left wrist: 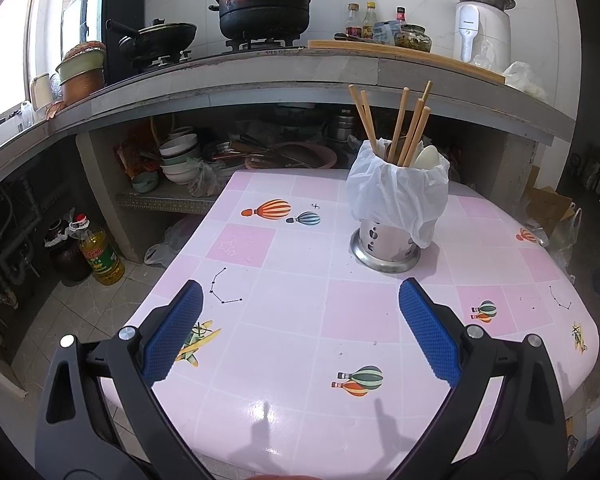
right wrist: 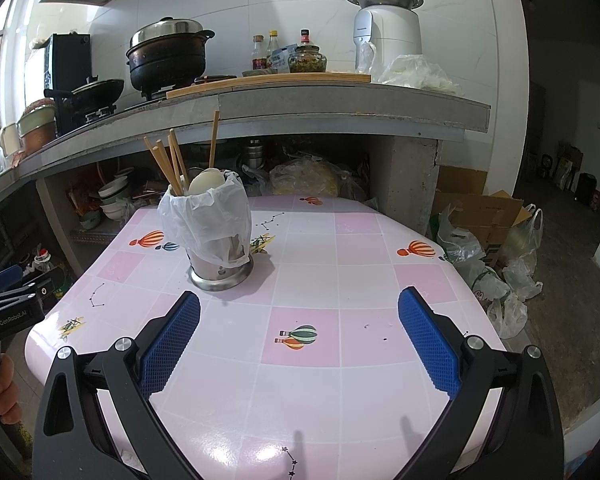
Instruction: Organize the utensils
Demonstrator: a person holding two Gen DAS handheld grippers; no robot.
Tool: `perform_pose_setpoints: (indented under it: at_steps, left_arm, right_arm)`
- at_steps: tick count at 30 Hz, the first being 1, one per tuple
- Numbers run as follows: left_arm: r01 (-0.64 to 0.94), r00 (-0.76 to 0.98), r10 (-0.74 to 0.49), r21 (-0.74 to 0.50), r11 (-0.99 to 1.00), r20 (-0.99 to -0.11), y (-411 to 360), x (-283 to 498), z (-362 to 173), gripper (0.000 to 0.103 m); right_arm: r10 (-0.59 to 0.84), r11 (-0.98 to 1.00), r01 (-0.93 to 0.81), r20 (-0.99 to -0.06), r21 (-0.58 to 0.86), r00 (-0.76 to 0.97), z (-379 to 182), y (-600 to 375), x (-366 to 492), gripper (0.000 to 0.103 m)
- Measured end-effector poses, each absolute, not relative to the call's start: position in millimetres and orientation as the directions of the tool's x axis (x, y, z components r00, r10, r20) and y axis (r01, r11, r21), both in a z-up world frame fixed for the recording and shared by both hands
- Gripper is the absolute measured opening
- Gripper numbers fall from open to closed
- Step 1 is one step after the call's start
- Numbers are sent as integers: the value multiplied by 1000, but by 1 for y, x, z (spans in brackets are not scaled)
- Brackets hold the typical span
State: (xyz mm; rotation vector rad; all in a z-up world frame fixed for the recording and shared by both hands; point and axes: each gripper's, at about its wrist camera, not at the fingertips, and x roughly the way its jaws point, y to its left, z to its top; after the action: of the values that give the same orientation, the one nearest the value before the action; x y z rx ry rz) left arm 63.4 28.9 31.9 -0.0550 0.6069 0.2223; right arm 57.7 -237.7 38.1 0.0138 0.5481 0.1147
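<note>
A steel utensil holder (left wrist: 385, 245) lined with a white plastic bag (left wrist: 396, 192) stands on the pink table (left wrist: 284, 280). Several wooden chopsticks (left wrist: 404, 128) and a white spoon (left wrist: 425, 157) stick up out of it. My left gripper (left wrist: 300, 300) hovers open over the table's near part, below and left of the holder, holding nothing. In the right wrist view the same holder (right wrist: 220, 270) with its chopsticks (right wrist: 172, 160) and spoon (right wrist: 206, 182) sits to the upper left. My right gripper (right wrist: 299, 305) is open and empty, nearer than the holder.
Behind the table runs a concrete counter (left wrist: 260, 76) with a pot (left wrist: 266, 4), pan, bottles and a white appliance (right wrist: 388, 32). Bowls are stacked under it (left wrist: 178, 156). An oil bottle (left wrist: 100, 254) stands on the floor at left. Boxes and bags (right wrist: 488, 248) crowd the right. The left tool and a hand (right wrist: 6, 392) show at far left.
</note>
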Motion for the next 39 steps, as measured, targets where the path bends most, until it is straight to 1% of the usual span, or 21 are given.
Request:
perform_pose_setpoints:
  at_steps: [39]
  left_arm:
    - [-223,798,190,12,975,-572,30,63,32,95]
  right_arm:
    - [114,993,-107,-519,42,847,40,-233,58,97]
